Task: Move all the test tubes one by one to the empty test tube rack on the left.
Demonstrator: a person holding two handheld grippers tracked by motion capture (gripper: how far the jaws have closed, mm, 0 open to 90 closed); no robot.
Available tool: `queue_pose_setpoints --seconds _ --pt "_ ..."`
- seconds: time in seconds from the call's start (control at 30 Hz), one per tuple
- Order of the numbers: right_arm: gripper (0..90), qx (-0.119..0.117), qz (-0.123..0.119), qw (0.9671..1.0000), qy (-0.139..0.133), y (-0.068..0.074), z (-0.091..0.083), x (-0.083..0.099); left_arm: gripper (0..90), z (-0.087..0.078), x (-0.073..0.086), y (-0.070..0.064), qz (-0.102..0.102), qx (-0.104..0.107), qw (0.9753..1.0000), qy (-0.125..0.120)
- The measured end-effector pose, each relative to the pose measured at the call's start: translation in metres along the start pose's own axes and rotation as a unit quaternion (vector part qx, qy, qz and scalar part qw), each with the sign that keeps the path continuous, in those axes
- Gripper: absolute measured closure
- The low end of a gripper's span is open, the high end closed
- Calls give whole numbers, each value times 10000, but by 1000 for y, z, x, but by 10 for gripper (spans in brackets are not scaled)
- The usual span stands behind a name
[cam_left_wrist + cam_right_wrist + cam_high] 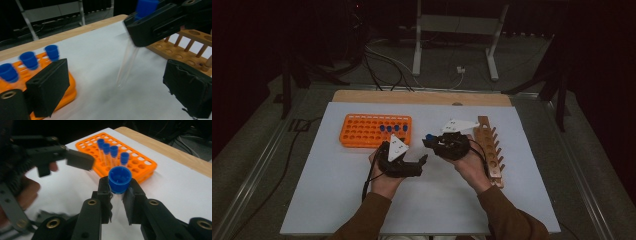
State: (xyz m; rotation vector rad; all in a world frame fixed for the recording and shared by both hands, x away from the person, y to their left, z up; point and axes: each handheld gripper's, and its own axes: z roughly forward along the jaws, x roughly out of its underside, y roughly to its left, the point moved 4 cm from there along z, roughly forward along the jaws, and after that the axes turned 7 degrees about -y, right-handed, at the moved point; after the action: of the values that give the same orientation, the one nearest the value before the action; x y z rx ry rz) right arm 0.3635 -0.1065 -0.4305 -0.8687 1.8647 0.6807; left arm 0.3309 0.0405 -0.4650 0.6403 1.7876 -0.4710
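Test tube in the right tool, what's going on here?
A person works with a tool in each hand. The right tool is shut on a clear test tube with a blue cap, holding it above the white table between the orange rack and the wooden rack. The left tool hangs open beside it, holding nothing. Four more capped tubes stand in the orange rack.

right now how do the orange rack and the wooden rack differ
The orange rack is a bright plastic grid of many small holes; the wooden rack is a long narrow strip with one row of larger holes and pegs. The orange rack holds four blue-capped tubes; the wooden rack's visible holes hold none. The orange one lies on the left gripper's side, the wooden on the right's. Both rest on the white table.
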Motion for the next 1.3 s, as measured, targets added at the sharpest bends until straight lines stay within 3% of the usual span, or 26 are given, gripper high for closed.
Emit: queue_pose_setpoints --seconds 0.17,0.47,0.6,0.83,1.17,1.3 --pt "771 -101 14 9999 14 5 3 0 310 8 2 -6 156 -15 9999 42" --pt "771 -206 -12 9998 13 12 4 0 648 10 3 -8 181 3 9998 -24" --pt "771 -223 -28 9997 11 13 4 0 752 10 3 -9 168 101 9998 -40" --pt "749 -216 4 9998 7 12 3 2 780 11 6 -11 138 155 9998 -63" --pt "506 -198 86 9994 -274 4 -12 -3 780 7 11 2 -84 14 9999 -66" --pt "378 -192 224 9989 -369 -1 -17 -3 780 7 11 3 -108 10 9999 -84"
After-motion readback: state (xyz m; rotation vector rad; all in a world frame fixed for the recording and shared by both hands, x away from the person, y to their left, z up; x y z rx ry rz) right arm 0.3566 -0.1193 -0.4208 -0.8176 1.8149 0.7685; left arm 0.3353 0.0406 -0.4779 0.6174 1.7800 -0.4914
